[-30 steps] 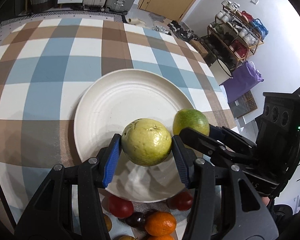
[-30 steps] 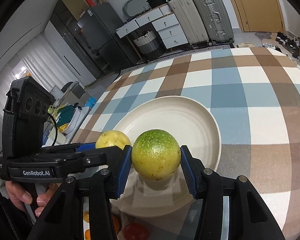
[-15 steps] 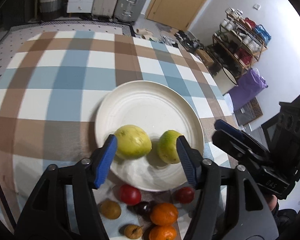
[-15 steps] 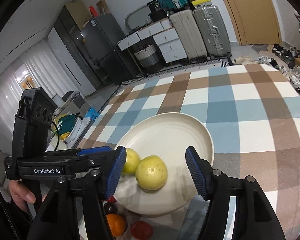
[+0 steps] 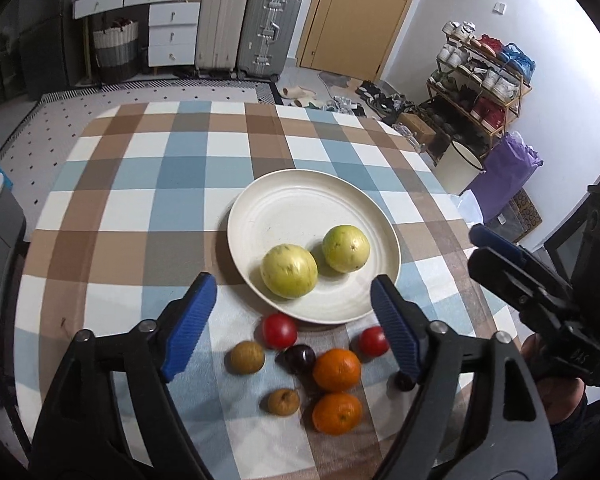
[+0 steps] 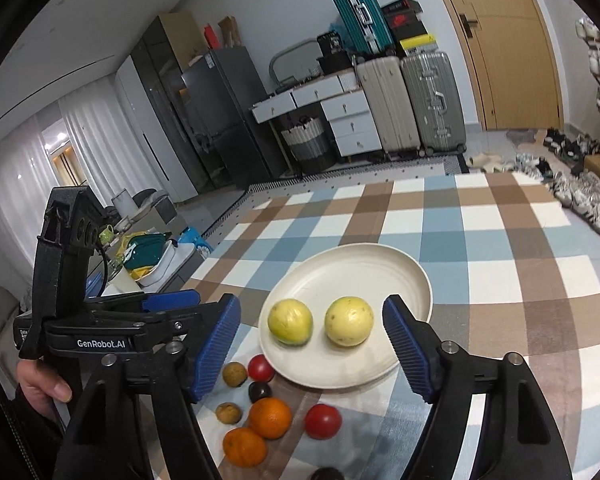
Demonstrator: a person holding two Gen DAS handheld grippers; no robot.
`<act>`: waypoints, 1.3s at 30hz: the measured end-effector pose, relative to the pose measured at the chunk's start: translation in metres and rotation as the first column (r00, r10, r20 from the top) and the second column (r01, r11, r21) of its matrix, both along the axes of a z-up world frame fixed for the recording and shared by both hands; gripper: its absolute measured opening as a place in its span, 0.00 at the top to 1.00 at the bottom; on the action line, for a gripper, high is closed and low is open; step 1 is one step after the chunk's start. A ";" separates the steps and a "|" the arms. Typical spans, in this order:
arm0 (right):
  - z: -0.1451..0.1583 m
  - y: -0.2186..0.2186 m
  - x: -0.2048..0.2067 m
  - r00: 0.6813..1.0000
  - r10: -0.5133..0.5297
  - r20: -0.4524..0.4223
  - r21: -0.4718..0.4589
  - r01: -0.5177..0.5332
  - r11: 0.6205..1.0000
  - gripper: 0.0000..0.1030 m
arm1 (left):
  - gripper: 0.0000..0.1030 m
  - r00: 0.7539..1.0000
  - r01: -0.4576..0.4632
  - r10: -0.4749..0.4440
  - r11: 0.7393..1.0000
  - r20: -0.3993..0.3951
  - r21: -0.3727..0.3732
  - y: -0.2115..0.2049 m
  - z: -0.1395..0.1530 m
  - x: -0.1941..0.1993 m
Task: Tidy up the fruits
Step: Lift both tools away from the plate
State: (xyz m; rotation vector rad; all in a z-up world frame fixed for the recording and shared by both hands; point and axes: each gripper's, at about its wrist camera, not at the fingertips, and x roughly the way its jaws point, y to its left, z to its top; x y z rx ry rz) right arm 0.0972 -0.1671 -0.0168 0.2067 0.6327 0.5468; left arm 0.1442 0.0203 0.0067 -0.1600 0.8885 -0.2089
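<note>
Two yellow-green round fruits (image 5: 289,271) (image 5: 345,248) lie side by side on the near half of a cream plate (image 5: 292,208); the right wrist view shows the pair (image 6: 290,322) (image 6: 349,321) on the plate (image 6: 364,272) too. My left gripper (image 5: 293,281) hangs above the plate's near rim, jaws opening, holding nothing. My right gripper (image 6: 312,304) is likewise raised and opening, empty. Between me and the plate lie two red tomatoes (image 5: 279,331), a dark plum (image 5: 300,358), two oranges (image 5: 337,369) and two brown fruits (image 5: 247,357).
A blue, brown and white checked cloth (image 5: 140,208) covers the table. The right gripper (image 5: 478,250) shows at the right edge of the left wrist view, a hand (image 6: 40,388) grips the left tool. Suitcases, drawers and a shoe rack stand beyond the table.
Both grippers let their fruits go onto the plate, opened wide, and drew back and up. The loose fruits in front of the plate have come into view.
</note>
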 end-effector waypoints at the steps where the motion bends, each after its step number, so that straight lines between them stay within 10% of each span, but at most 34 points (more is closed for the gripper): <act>1: 0.002 0.000 -0.005 1.000 -0.004 0.010 -0.004 0.004 1.000 0.23 | 0.22 1.000 -0.004 0.004 1.000 0.007 0.012 0.000 0.002 -0.005; 22: 0.027 0.020 -0.096 0.986 -0.012 0.164 -0.100 0.029 0.995 0.04 | 0.01 0.984 -0.097 0.078 0.989 0.162 0.113 0.014 0.037 -0.101; 39: -0.009 0.038 -0.123 0.991 0.041 0.129 -0.140 -0.022 0.990 0.03 | 0.01 0.981 -0.152 0.134 0.981 0.143 0.122 0.028 -0.006 -0.141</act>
